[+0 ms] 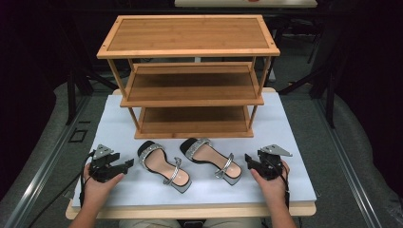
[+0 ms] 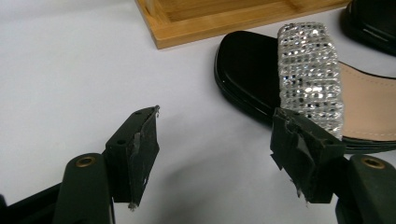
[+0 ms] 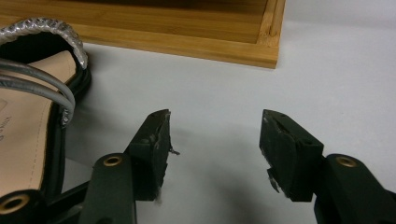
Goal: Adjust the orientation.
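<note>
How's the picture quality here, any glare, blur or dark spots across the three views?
High view: soft, dim surroundings, rack evenly lit. Left gripper view: sandal strap sparkles with glints, left claw slightly soft. Right gripper view: right claw casts faint shadow on the white table.

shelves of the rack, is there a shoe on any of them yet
No, all three shelves of the wooden rack are bare, and both sandals lie on the white table in front of it.
</note>
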`<state>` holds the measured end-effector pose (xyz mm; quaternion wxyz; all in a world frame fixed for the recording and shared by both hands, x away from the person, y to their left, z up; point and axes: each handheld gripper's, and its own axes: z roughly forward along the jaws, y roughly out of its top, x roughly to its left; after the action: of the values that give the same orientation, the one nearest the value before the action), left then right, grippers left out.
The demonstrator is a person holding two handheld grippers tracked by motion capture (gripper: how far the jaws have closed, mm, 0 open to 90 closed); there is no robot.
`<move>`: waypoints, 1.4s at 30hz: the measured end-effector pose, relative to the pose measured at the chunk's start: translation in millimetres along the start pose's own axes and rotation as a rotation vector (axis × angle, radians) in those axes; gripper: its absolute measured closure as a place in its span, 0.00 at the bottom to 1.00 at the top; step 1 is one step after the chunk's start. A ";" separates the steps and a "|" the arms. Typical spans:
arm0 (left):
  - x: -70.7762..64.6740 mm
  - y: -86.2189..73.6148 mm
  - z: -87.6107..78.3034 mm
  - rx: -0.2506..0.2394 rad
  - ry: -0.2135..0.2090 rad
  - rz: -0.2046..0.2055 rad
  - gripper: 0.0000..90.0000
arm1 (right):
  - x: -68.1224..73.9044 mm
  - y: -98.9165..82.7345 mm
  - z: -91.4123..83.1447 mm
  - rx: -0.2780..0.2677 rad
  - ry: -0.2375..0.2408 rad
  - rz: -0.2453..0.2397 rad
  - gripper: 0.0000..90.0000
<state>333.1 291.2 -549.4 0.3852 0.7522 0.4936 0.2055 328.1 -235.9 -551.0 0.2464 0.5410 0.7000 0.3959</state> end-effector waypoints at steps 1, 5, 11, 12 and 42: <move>-0.5 0.1 -0.3 -0.001 -0.003 -0.001 0.36 | 0.1 0.0 -0.3 -0.001 -0.001 0.000 0.47; -2.1 0.4 -0.4 -0.007 -0.011 -0.001 0.36 | 0.5 -0.3 -0.3 -0.005 0.003 0.003 0.47; -6.1 1.4 -1.5 -0.020 -0.035 -0.016 0.39 | 1.7 -1.2 -0.2 -0.007 0.006 -0.005 0.47; -7.3 1.4 -1.4 -0.014 -0.037 -0.020 0.39 | 1.8 -1.5 -0.3 -0.006 0.007 -0.005 0.47; -62.0 4.6 17.4 0.053 0.006 -0.047 0.50 | 2.7 -7.1 -12.6 -0.063 0.016 0.005 0.47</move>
<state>321.2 227.8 -552.1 0.3687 0.7497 0.5173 0.1856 313.5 -237.7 -549.6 0.2567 0.5315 0.6878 0.4225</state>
